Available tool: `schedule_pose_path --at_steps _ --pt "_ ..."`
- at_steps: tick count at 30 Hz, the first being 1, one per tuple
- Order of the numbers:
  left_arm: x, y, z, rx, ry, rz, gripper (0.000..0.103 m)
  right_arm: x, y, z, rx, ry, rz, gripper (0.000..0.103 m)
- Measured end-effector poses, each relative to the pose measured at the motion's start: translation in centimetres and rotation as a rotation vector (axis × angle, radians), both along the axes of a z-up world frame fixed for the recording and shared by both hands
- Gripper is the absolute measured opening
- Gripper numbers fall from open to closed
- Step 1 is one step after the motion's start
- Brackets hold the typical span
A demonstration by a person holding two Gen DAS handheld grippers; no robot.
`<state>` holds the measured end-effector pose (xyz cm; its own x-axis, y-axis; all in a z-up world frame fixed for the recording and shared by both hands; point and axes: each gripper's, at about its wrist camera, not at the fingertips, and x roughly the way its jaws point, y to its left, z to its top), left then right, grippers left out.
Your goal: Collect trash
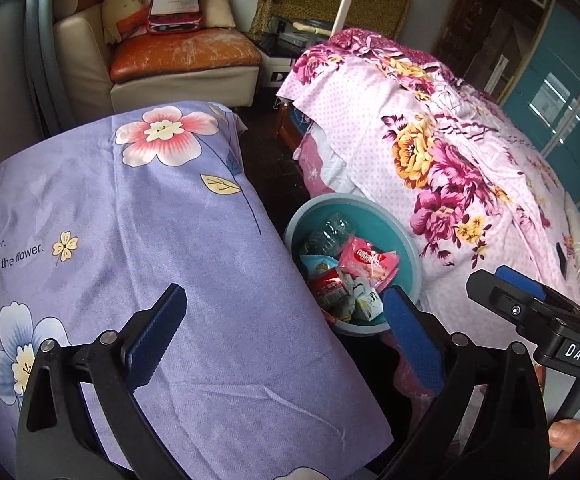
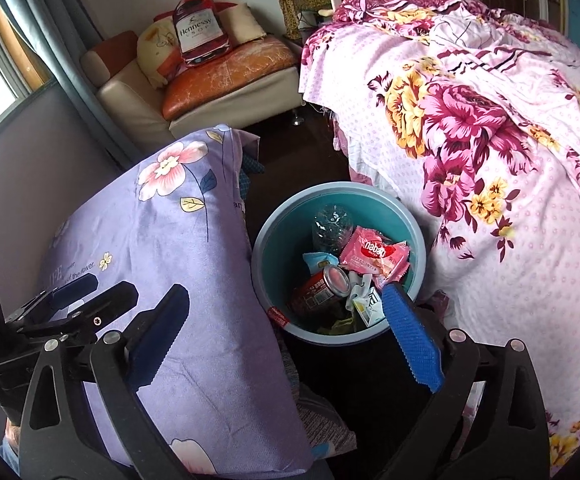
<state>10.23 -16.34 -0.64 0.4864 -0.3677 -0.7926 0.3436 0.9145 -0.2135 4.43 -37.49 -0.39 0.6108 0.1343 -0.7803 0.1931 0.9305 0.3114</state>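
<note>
Since the trash already lies in the teal bin (image 2: 265,248) between purple cloth (image 2: 193,280) and bed (image 2: 490,240), lift both released, empty grippers, left gripper (image 1: 285,330) and right gripper (image 2: 285,330), clear of the rim.

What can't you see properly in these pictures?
- Bin bottom, right wrist view: buried under the pink wrapper, can and bottle.
- Bin's left side, left wrist view: hidden behind the purple flowered cloth.
- What lies under that cloth: covered in both views.
- Small print on the can: too small to read.
</note>
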Motion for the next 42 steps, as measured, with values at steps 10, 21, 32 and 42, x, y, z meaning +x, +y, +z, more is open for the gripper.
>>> schedule_pose_path --at_steps 10,21,32,42 --pt "-3.3 1.3 1.4 0.030 -0.049 0.026 0.099 -3.0 0.9 1.6 -0.027 -0.037 0.029 0.096" --pt "-5.5 2.7 0.9 0.073 -0.030 0.082 0.099 -6.2 1.9 2.1 -0.141 -0.048 0.015 0.096" --pt "-5.9 3.5 -1.0 0.122 -0.019 0.098 0.099 -6.4 2.0 0.4 -0.146 -0.019 0.037 0.096" --pt "-5.0 3.9 -2.1 0.124 -0.002 0.099 0.099 -5.1 2.9 -1.1 -0.151 0.010 0.055 0.096"
